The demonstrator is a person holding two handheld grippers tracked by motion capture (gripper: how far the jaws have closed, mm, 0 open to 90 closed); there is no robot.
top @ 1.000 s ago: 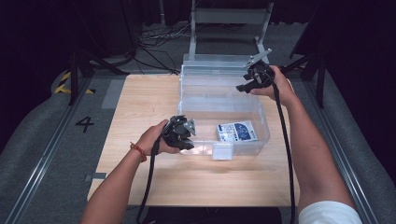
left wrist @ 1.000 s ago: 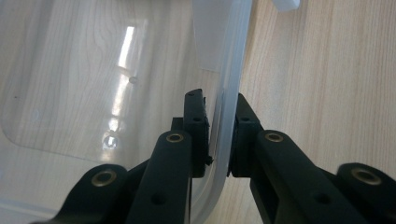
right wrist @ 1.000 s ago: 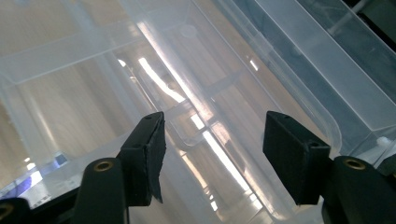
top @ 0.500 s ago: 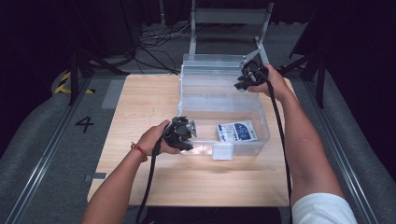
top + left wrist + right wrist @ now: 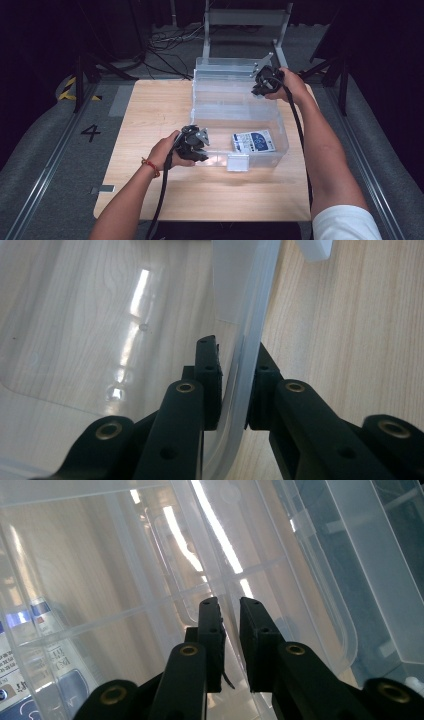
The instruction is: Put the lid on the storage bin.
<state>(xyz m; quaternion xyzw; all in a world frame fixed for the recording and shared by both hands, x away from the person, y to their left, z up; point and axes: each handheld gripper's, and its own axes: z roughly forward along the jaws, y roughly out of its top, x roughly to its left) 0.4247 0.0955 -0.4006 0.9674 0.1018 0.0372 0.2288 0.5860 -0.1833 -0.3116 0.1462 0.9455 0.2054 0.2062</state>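
Right gripper (image 5: pixel 261 89) jaws just closed on bin (image 5: pixel 240 107) lid (far edge).

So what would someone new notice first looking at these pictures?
A clear plastic bin stands on the wooden table, gripped at opposite corners: the left gripper shut on its near rim, the right gripper, which has just been closing, on its far rim. A blue-and-white packet lies inside.

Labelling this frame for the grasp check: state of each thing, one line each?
Bin: clear, no lid on, upright on table.
Packet: lying flat inside bin.
Left gripper: fingers shut on bin's near rim.
Right gripper: fingers just closed onto bin's far rim.
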